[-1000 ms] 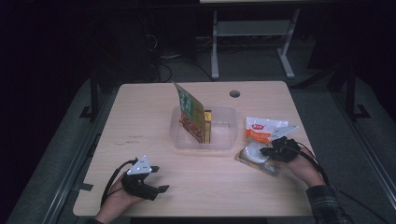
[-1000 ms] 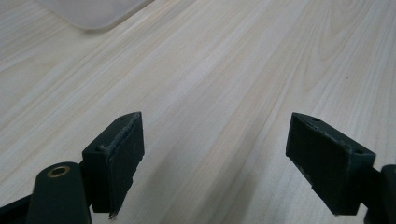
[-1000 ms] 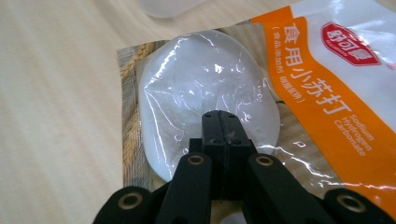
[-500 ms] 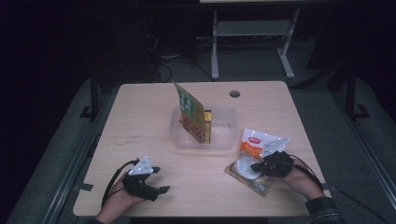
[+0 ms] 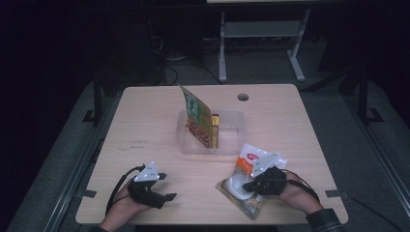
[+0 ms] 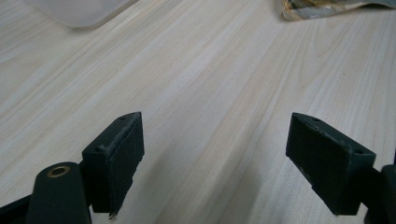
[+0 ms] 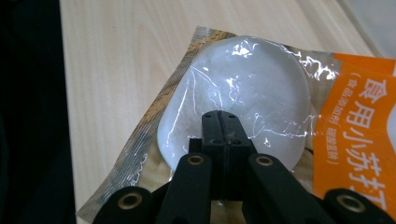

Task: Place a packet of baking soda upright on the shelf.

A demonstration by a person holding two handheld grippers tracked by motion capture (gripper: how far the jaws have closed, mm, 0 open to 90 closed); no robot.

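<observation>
Pouch [image 5: 244, 186] of white powder lies near the table's [image 5: 145, 116] front right corner, and my right gripper [image 7: 219, 122] has its jaws pressed together on the clear film over the powder bulge. I judge a steady, low pull best, so the thin film doesn't slip or tear. My left gripper [image 6: 215, 144] rests with jaws wide apart and nothing between them near the front left corner. A clear tub [image 5: 232, 130] holding an upright green packet [image 5: 197, 116] sits mid-table, close beside the pouch's far end.

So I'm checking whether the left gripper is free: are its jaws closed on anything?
No: in the left gripper view the left gripper has its jaws wide apart with only bare table between them.
</observation>
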